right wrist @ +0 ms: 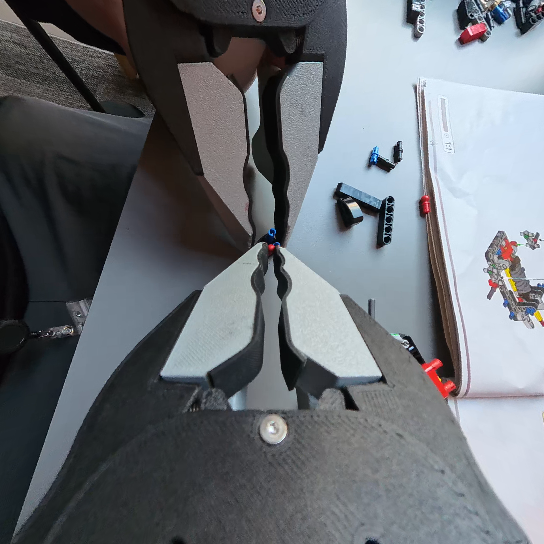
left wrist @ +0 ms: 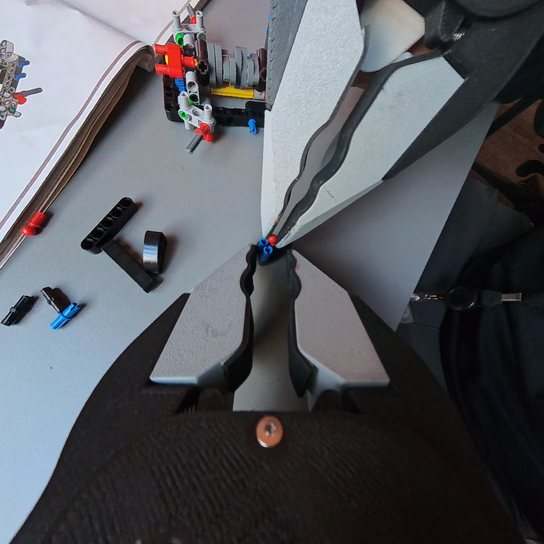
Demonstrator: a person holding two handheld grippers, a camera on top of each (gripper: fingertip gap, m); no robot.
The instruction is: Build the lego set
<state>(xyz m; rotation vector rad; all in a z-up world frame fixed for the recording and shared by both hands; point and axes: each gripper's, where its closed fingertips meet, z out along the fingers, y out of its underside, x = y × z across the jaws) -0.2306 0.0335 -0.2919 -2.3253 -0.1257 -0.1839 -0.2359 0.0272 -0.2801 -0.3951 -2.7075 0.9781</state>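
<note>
In the left wrist view my left gripper is shut on a small black piece with two blue pins, held above the grey table. My right gripper comes in from the upper right, shut on a small red pin whose tip touches the blue pins. In the right wrist view my right gripper pinches the red pin against the blue pins in the left gripper. The part-built model stands at the far side of the table.
An open instruction booklet lies at the left, with a loose red pin at its edge. A black L-shaped beam, a black curved piece, black pins and a blue pin lie nearby. A pile of parts sits farther off. My two grippers' fingertips are within a few centimetres of each other.
</note>
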